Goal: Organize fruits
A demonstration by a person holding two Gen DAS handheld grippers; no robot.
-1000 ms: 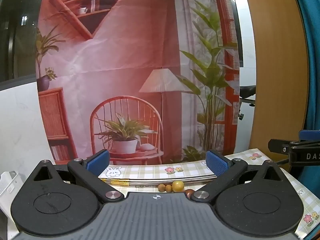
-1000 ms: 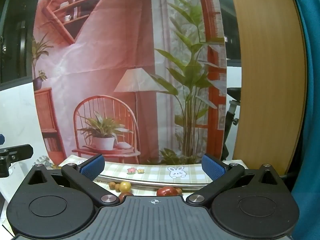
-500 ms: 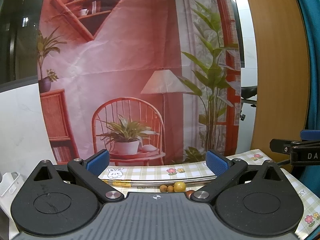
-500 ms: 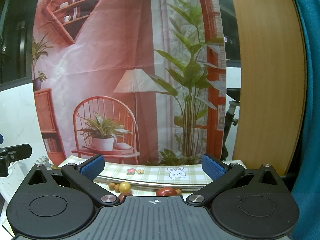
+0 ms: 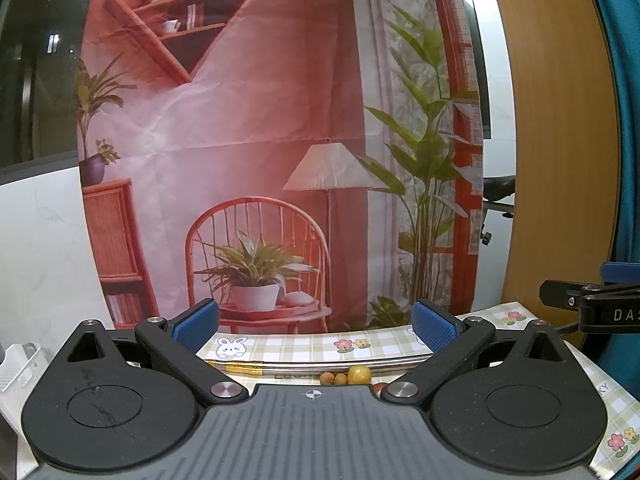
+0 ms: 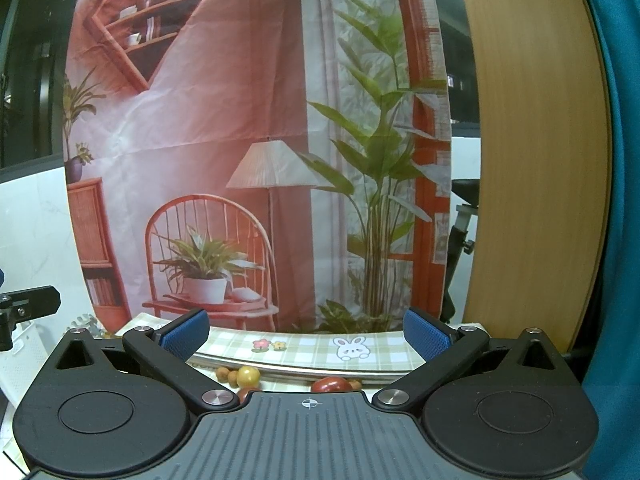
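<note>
Small fruits lie on a checked tablecloth (image 5: pixel 304 346) just beyond both gripper bodies. In the left wrist view a yellow round fruit (image 5: pixel 359 374) sits beside two little brown ones (image 5: pixel 333 378). The right wrist view shows the same yellow fruit (image 6: pixel 247 376), brown ones (image 6: pixel 226 374) and a red tomato-like fruit (image 6: pixel 331 384), partly hidden by the gripper body. My left gripper (image 5: pixel 316 322) is open, nothing between its blue pads. My right gripper (image 6: pixel 306 334) is open and empty too. Both hover above and short of the fruits.
A metal tray rim (image 5: pixel 320 365) runs behind the fruits. A printed backdrop (image 5: pixel 248 140) hangs at the table's far edge. A wooden panel (image 5: pixel 560 160) stands at right, a white basket (image 5: pixel 20 364) at far left. The other gripper's arm (image 5: pixel 592 304) shows at right.
Both views have drifted very slightly; the fruits sit a touch lower behind the gripper bodies. Both grippers stay open and nothing was grasped.
</note>
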